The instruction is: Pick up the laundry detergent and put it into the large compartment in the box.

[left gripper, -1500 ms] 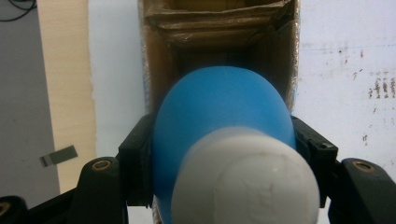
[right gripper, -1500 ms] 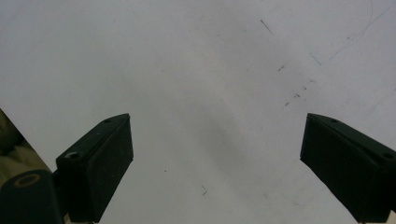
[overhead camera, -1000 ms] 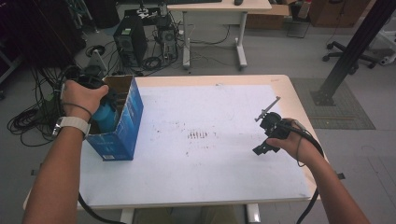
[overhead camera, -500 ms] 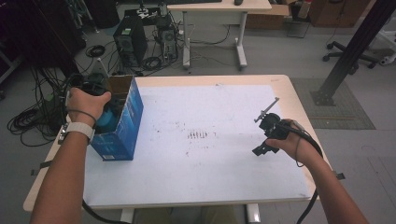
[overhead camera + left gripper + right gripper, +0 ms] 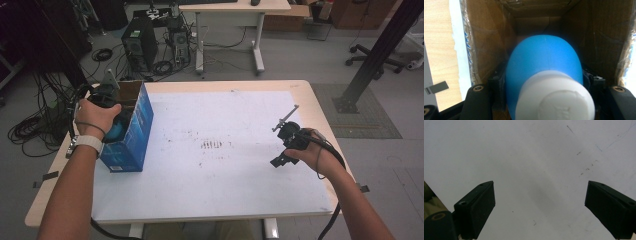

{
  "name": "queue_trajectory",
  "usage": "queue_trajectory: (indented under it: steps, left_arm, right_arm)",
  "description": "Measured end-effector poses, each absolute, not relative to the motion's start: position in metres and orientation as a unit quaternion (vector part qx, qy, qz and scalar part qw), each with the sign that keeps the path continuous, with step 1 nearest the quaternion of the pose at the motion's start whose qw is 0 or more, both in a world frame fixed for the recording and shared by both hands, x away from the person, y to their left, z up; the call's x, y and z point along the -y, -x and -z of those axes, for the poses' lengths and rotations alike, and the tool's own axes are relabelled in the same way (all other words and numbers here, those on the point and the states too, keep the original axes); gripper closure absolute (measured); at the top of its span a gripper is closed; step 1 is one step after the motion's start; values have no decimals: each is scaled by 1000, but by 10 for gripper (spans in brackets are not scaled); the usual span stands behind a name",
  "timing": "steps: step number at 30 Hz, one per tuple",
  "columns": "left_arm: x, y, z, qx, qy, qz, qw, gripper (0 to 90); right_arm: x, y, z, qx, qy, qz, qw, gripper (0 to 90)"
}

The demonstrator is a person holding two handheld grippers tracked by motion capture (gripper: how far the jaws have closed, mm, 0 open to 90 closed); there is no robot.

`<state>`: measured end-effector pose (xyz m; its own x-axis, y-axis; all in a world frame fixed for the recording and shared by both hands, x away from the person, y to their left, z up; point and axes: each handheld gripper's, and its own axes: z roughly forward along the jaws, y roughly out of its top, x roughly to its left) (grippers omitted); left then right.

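One left gripper (image 5: pixel 107 107) clamps the blue rounded white-capped plastic bottle (image 5: pixel 544 75) down inside the open blue cardboard box (image 5: pixel 131 130), apparently packing it, while right gripper (image 5: pixel 284 145) idles wide open over the white table (image 5: pixel 225 185).

The bottle's (image 5: pixel 544 82) lower end is hidden deep inside the box (image 5: pixel 596 37) (its white cap is cut off by the frame's bottom edge); the fingers (image 5: pixel 496 90) are mostly covered.

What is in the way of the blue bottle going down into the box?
Nothing visible. The left gripper holds the bottle already between the brown walls of the box, and the space below it looks open to the dim bottom.
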<state>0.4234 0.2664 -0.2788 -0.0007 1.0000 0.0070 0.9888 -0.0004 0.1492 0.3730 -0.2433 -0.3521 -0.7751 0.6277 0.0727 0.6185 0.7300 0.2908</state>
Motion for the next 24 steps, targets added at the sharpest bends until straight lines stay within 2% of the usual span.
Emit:
queue_trajectory:
  steps: [24]
  left_arm:
    - [-272,-426,281,-705,-706,-45,53,367]
  right_arm:
    - [242,-373,356,-930,-336,-148,12,95]
